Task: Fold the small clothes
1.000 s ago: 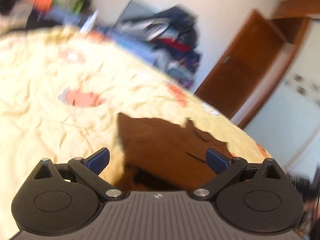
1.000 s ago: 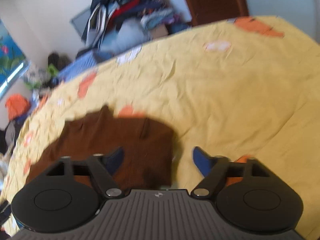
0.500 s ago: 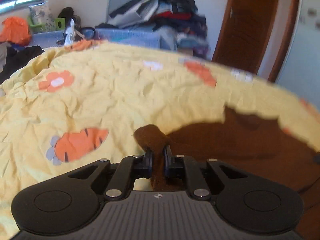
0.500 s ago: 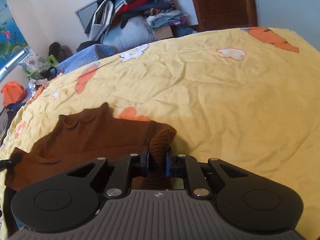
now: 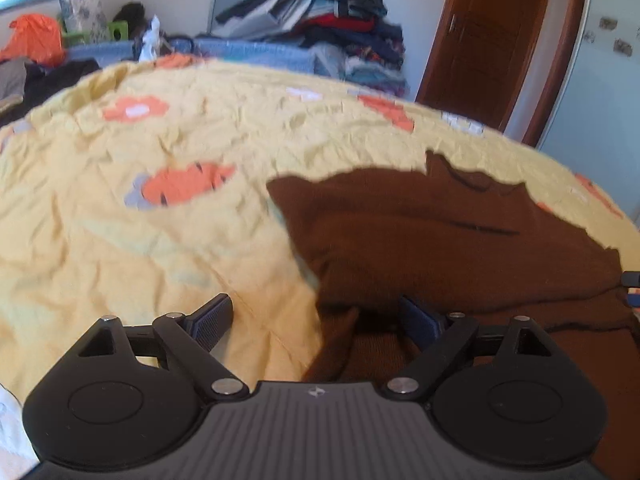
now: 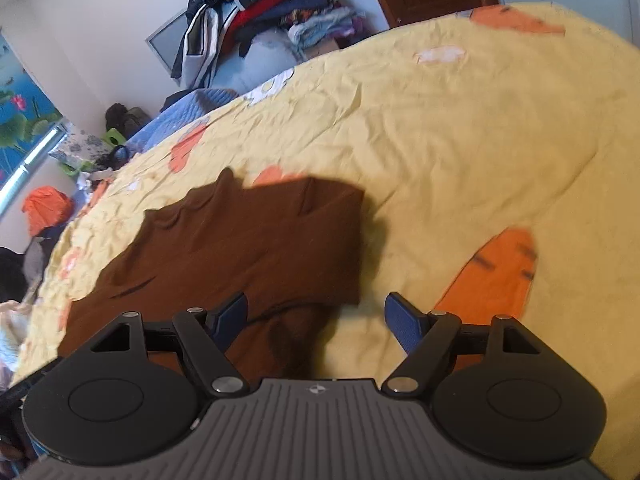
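Observation:
A small brown knit garment point(image 5: 440, 240) lies on the yellow bedspread point(image 5: 160, 240), with one layer folded over another. It also shows in the right wrist view point(image 6: 248, 248). My left gripper point(image 5: 316, 320) is open and empty, just above the garment's near left edge. My right gripper point(image 6: 316, 312) is open and empty, over the garment's near right corner. The near part of the garment is hidden behind both gripper bodies.
The bedspread point(image 6: 460, 140) has orange carrot and flower prints. A pile of clothes point(image 5: 320, 12) is stacked against the far wall beside a brown door point(image 5: 488, 32). An orange bag point(image 5: 34, 36) and other clutter sit at the far left.
Both grippers were shut on the garment's near corners half a second ago. Now both are open and have let go. The garment lies folded over on the bed.

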A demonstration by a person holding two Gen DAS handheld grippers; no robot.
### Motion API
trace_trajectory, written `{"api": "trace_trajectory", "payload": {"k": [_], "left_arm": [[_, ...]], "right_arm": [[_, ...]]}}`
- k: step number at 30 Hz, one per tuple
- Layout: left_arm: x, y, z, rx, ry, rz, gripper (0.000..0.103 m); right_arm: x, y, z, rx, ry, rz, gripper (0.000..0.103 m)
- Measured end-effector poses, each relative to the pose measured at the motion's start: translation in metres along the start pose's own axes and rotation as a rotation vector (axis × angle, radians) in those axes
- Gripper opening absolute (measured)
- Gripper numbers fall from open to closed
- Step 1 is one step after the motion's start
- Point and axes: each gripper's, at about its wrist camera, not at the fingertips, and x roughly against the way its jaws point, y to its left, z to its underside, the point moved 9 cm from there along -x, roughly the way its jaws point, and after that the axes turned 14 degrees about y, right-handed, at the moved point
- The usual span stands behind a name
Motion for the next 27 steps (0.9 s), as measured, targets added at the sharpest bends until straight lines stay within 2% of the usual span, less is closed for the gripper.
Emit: {"api": "trace_trajectory", "payload": {"k": [1,2,3,4,6,8,10,11,12,13,14,15,16,18,19,20,21,22,24,26,27], "left_arm": [[-0.002,-0.006,0.0,-0.04,-0.015,-0.047,0.066],[-0.003,-0.012,-0.001,-0.089,-0.032,-0.079,0.054],[-0.003,-0.019,-0.002,-0.121,-0.033,-0.065,0.026],[-0.002,-0.023,-0.003,-0.139,-0.029,-0.061,0.019],[-0.002,-0.026,-0.001,-0.208,-0.049,-0.134,0.019],[-0.001,-0.029,0.004,-0.257,-0.078,-0.155,0.019],[0.009,-0.031,0.007,-0.256,-0.075,-0.142,0.02],[0.017,-0.031,0.011,-0.242,-0.069,-0.115,0.022],[0.024,-0.03,0.015,-0.23,-0.056,-0.092,0.031],[0.031,-0.029,0.021,-0.22,-0.044,-0.068,0.049],[0.038,-0.026,0.027,-0.208,-0.042,-0.041,0.061],[0.043,-0.023,0.034,-0.191,-0.049,-0.017,0.079],[0.046,-0.02,0.039,-0.176,-0.052,0.0,0.08],[0.038,-0.016,0.048,-0.156,-0.007,0.01,0.078],[0.03,-0.014,0.051,-0.141,0.015,-0.003,0.064],[0.03,-0.014,0.049,-0.15,-0.021,-0.042,0.048],[0.03,-0.015,0.048,-0.157,-0.033,-0.047,0.031],[0.03,-0.015,0.046,-0.144,-0.022,-0.037,0.02],[0.031,-0.01,0.043,-0.134,-0.008,-0.044,0.011],[0.032,-0.006,0.046,-0.152,-0.013,-0.052,0.011],[0.033,-0.006,0.048,-0.156,-0.016,-0.052,0.011]], "right_arm": [[-0.003,0.005,0.002,0.019,0.002,0.01,0.076],[-0.005,0.011,0.004,0.048,0.001,0.033,0.058],[-0.009,0.016,0.005,0.085,0.012,0.065,0.041],[-0.013,0.019,0.007,0.125,0.038,0.1,0.013],[-0.014,0.018,0.008,0.157,0.05,0.126,0.01],[-0.01,0.009,0.007,0.129,0.04,0.109,0.007],[-0.008,0.005,0.009,0.097,0.02,0.09,0.01],[-0.006,0.006,0.012,0.092,0.013,0.091,0.021],[-0.003,0.009,0.017,0.093,0.017,0.087,0.027],[0.001,0.013,0.023,0.102,0.03,0.084,0.046],[0.006,0.018,0.03,0.123,0.042,0.077,0.069],[0.013,0.022,0.037,0.152,0.041,0.077,0.077],[0.02,0.026,0.044,0.185,0.029,0.084,0.082],[0.023,0.025,0.056,0.215,0.039,0.104,0.075],[0.02,0.023,0.061,0.221,0.053,0.115,0.062],[0.017,0.023,0.063,0.242,0.045,0.134,0.049],[0.016,0.024,0.064,0.267,0.038,0.163,0.042],[0.015,0.025,0.064,0.28,0.037,0.18,0.009],[0.016,0.019,0.061,0.252,0.061,0.151,0.009],[0.022,0.002,0.058,0.213,0.043,0.142,0.007],[0.025,-0.004,0.058,0.17,0.039,0.106,0.007]]}}
